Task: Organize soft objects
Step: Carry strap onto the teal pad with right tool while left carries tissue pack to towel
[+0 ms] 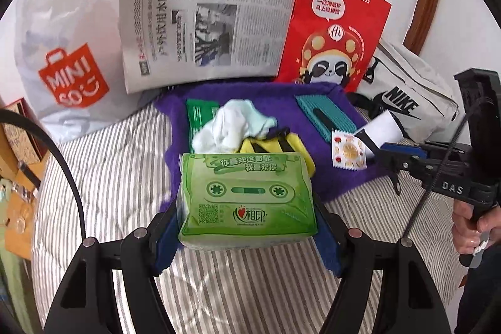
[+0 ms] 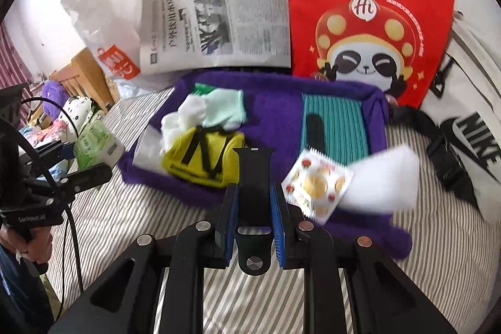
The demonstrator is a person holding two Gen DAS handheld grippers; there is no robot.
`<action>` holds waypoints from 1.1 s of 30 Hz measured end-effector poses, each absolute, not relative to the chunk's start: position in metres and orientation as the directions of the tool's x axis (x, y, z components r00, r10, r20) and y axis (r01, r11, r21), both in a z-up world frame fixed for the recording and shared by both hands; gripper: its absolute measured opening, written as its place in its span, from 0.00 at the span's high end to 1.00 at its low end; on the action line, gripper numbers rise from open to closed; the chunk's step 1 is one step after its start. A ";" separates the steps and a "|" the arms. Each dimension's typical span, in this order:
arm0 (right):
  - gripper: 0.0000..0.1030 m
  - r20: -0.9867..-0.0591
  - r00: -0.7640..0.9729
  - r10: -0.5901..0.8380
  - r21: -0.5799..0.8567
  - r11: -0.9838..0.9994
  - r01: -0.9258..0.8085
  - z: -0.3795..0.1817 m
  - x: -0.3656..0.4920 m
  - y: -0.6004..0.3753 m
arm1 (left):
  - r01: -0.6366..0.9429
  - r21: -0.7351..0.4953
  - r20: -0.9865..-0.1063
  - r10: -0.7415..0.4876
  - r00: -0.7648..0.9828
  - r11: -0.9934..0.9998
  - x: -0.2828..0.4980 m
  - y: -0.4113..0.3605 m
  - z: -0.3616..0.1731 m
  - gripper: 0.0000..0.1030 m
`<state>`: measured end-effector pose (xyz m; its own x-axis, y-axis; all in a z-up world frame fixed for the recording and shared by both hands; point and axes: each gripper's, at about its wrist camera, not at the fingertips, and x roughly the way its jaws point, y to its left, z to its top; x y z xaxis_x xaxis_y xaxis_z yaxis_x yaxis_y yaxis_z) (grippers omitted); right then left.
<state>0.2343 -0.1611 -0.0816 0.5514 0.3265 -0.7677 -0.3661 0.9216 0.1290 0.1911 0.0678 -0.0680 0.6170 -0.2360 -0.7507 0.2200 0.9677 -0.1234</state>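
Note:
My left gripper [image 1: 247,208] is shut on a green tissue pack [image 1: 247,199] and holds it over the near edge of a purple fuzzy tray [image 1: 281,105] on a striped bed. The pack also shows in the right wrist view [image 2: 95,143]. My right gripper [image 2: 255,193] is shut on a black watch strap [image 2: 254,174] at the tray's [image 2: 275,118] near side. In the tray lie white and mint socks [image 2: 206,111], a yellow cloth with black straps [image 2: 203,158], a teal striped pouch [image 2: 335,124] and a fruit-print packet [image 2: 316,187] with a blurred white piece [image 2: 385,180].
A newspaper [image 1: 203,21], a red panda paper bag [image 1: 335,27], a white MINISO bag [image 1: 69,52] and a white Nike bag [image 1: 407,96] stand along the wall behind the tray. Striped bedding [image 1: 109,171] lies around it. Wooden furniture [image 2: 84,77] and toys are at left.

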 end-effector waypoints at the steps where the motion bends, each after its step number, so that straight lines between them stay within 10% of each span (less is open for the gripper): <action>1: 0.80 -0.767 0.553 0.325 0.132 0.924 -0.360 -0.081 0.242 -0.161 | 0.220 -0.119 -0.750 -0.233 0.619 0.968 0.195 0.068 -0.066 0.31; 33: 0.80 -0.858 0.473 0.202 0.102 0.968 -0.228 -0.153 0.383 -0.116 | 0.185 -0.187 -0.758 -0.261 0.597 0.965 0.248 0.104 -0.092 0.31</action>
